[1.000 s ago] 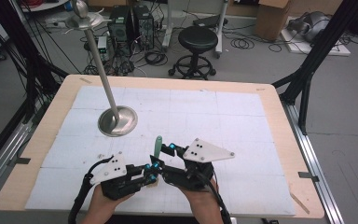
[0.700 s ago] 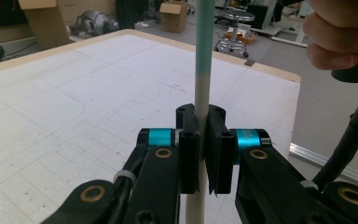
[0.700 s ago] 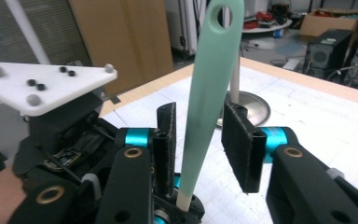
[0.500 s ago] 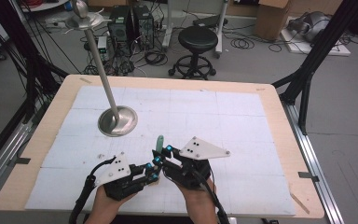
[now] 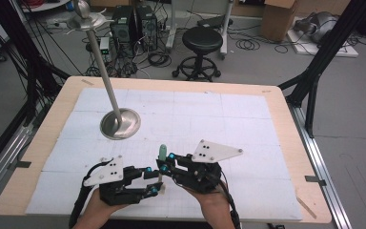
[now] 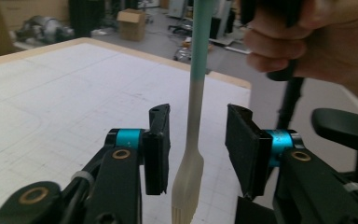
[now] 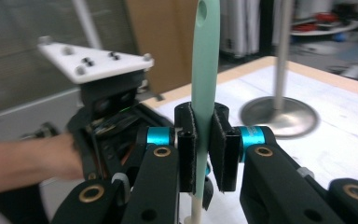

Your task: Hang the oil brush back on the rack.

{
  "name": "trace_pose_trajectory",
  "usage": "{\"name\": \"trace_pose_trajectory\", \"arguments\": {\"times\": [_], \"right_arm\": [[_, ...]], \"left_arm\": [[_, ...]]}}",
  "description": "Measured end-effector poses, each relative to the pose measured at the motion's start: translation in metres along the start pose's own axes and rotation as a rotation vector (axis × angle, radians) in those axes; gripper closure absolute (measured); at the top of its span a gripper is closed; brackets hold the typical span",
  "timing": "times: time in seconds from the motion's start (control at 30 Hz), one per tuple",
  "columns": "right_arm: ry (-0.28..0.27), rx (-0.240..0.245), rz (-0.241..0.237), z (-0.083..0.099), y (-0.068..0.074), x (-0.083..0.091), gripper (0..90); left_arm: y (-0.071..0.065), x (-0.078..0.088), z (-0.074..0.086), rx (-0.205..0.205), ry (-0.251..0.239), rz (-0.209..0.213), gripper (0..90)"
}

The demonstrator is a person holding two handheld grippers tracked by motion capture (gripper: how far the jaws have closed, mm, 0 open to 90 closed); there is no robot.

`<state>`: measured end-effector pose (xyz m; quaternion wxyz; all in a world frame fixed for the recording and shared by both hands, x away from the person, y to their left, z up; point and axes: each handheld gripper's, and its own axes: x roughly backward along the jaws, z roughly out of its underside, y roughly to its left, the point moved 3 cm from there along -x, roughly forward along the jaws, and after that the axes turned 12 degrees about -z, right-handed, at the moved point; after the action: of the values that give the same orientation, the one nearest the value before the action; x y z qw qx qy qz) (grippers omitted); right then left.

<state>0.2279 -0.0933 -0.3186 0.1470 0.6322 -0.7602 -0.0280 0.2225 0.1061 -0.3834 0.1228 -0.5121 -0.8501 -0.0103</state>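
The right claw [image 7: 201,144] has just been closing and now pinches the pale green plastic handle of a small brush [image 7: 199,70], held upright at the frame's centre. The left claw [image 6: 197,149] has just been opening; its jaws stand spread either side of the brush's cream bristle end without touching it. Both sit low on the white gridded surface [image 5: 248,119], with a round-based metal stand [image 5: 120,123] at upper left.

Black-bodied left gripper [image 5: 153,182] and right gripper [image 5: 164,162], each with teal collars behind flat black pads and brass-coloured pivot pins on the linkages. Pale three-cornered plates dotted with dark screws ride on top, black cables trailing back past bare forearms.
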Motion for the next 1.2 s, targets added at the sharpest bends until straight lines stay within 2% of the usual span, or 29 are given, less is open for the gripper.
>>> {"name": "trace_pose_trajectory", "arguments": {"times": [0.03, 0.07, 0.1, 0.13, 0.2, 0.23, 0.27, 0.3, 0.37, 0.43, 0.47, 0.5, 0.53, 0.57, 0.6, 0.67, 0.7, 0.73, 0.8, 0.83, 0.87, 0.9, 0.93, 0.97, 1.0, 1.1, 1.13, 1.2], "right_arm": [[-0.001, 0.005, -0.029, 0.000, 0.000, 0.001, 82.5], [-0.006, 0.015, -0.046, 0.001, -0.001, 0.002, 82.5], [-0.006, 0.015, -0.046, 0.001, -0.001, 0.002, 82.5], [-0.015, 0.017, -0.090, 0.002, -0.002, 0.003, 82.7], [-0.021, 0.015, -0.127, 0.002, -0.003, 0.004, 82.8], [-0.021, 0.015, -0.127, 0.002, -0.003, 0.004, 82.8], [-0.023, 0.027, -0.165, 0.002, -0.003, 0.004, 82.8], [-0.021, 0.033, -0.182, 0.002, -0.003, 0.004, 82.8], [-0.014, 0.041, -0.217, 0.002, -0.002, 0.005, 82.8], [-0.012, 0.052, -0.231, 0.002, -0.002, 0.005, 82.8], [-0.007, 0.057, -0.270, 0.002, -0.002, 0.005, 82.8], [-0.007, 0.057, -0.270, 0.002, -0.002, 0.005, 82.8], [-0.008, 0.060, -0.312, 0.002, -0.003, 0.006, 82.8], [-0.008, 0.060, -0.312, 0.002, -0.003, 0.006, 82.8], [-0.013, 0.069, -0.345, 0.002, -0.004, 0.005, 82.8], [-0.014, 0.075, -0.383, 0.002, -0.005, 0.005, 82.7], [-0.014, 0.075, -0.383, 0.002, -0.005, 0.005, 82.7], [-0.018, 0.080, -0.424, 0.003, -0.006, 0.004, 82.8], [-0.029, 0.085, -0.464, 0.003, -0.006, 0.003, 82.8], [-0.029, 0.085, -0.464, 0.003, -0.006, 0.003, 82.8], [-0.041, 0.096, -0.499, 0.003, -0.006, 0.002, 82.8], [-0.041, 0.096, -0.499, 0.003, -0.006, 0.002, 82.8], [-0.043, 0.105, -0.528, 0.003, -0.007, 0.000, 82.8], [-0.041, 0.109, -0.542, 0.004, -0.006, -0.001, 82.8], [-0.038, 0.117, -0.566, 0.004, -0.006, -0.001, 82.8], [-0.035, 0.134, -0.588, 0.004, -0.005, -0.004, 82.8], [-0.026, 0.147, -0.613, 0.005, -0.005, -0.006, 82.8], [-0.017, 0.152, -0.626, 0.005, -0.005, -0.008, 82.8]], "left_arm": [[0.000, 0.000, 0.000, 0.000, 0.000, 0.000, 57.1], [0.000, 0.002, -0.001, -0.001, -0.008, 0.027, 56.0], [0.000, 0.002, -0.001, -0.001, -0.008, 0.027, 56.0], [0.000, 0.003, -0.001, -0.002, -0.011, 0.033, 55.8], [-0.001, 0.004, -0.002, -0.011, -0.006, 0.055, 55.5], [-0.001, 0.004, -0.002, -0.011, -0.006, 0.055, 55.5], [-0.001, 0.004, -0.002, -0.013, -0.006, 0.073, 55.4], [-0.001, 0.004, -0.002, -0.013, -0.006, 0.073, 55.2], [-0.002, 0.006, -0.001, -0.017, -0.008, 0.114, 55.0], [-0.002, 0.007, -0.001, -0.013, -0.009, 0.127, 55.0], [-0.002, 0.008, -0.001, -0.012, -0.009, 0.159, 54.9], [-0.002, 0.008, -0.001, -0.012, -0.009, 0.159, 54.7], [-0.003, 0.008, -0.002, -0.002, -0.017, 0.197, 54.8], [-0.003, 0.008, -0.002, -0.002, -0.017, 0.197, 54.7], [-0.003, 0.008, -0.001, 0.002, -0.018, 0.227, 54.7], [-0.004, 0.008, -0.001, 0.005, -0.016, 0.239, 54.6], [-0.004, 0.008, -0.001, 0.007, -0.016, 0.253, 54.6], [-0.005, 0.006, 0.000, 0.017, -0.017, 0.275, 54.6], [-0.006, 0.005, 0.000, 0.021, -0.014, 0.296, 54.6], [-0.006, 0.005, 0.000, 0.021, -0.014, 0.296, 54.6], [-0.006, 0.004, 0.000, 0.025, -0.016, 0.306, 54.9], [-0.007, 0.004, 0.001, 0.025, -0.013, 0.317, 54.9], [-0.009, 0.003, 0.001, 0.020, -0.007, 0.335, 55.8], [-0.009, 0.003, 0.001, 0.020, -0.007, 0.335, 56.4], [-0.010, 0.002, 0.002, 0.020, -0.004, 0.361, 57.4], [-0.012, 0.003, 0.002, 0.017, -0.007, 0.389, 60.5], [-0.013, 0.003, 0.002, 0.011, -0.011, 0.404, 65.1], [-0.014, 0.003, 0.003, 0.004, -0.005, 0.410, 69.1]]}}
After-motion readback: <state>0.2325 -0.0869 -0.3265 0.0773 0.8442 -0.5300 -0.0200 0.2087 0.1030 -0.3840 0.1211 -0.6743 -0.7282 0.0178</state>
